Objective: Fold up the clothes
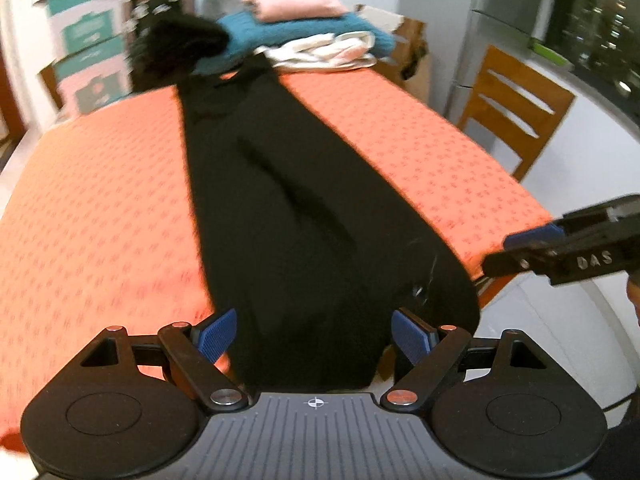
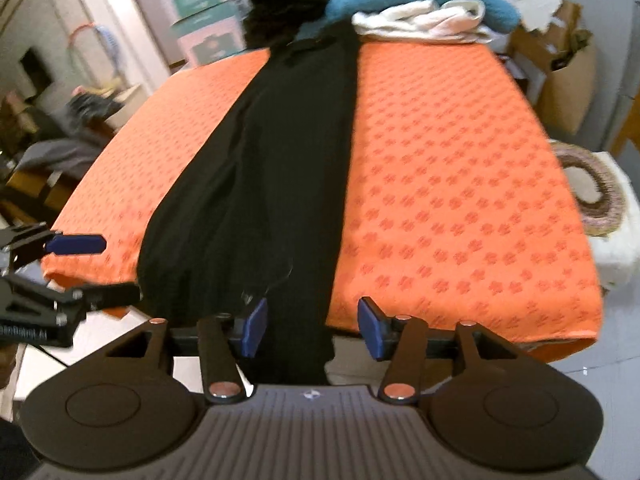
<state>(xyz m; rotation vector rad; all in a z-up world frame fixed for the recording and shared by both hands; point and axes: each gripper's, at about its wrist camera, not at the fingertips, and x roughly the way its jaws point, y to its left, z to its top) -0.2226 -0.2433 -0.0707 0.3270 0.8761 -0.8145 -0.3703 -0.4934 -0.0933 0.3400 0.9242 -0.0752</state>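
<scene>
Left tongs (image 1: 312, 336), right tongs (image 2: 312, 326): black linkage arms, blue ribbed pads (image 1: 216, 334), copper-silver pivot screws, grey ridged body, crosshair mark, white lettering on side.

A wooden chair (image 1: 516, 108) is seen beside the table. Teal-and-pink boxes (image 1: 90, 40) are stacked behind; a torn cardboard box (image 2: 560, 52) stands nearby.

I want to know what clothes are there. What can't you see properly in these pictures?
- Black garment: its near end hangs below the table edge, behind the left gripper in both views.
- Folded pile: blurred and stacked, so items are unclear.
- Tablecloth: hides the table.
</scene>
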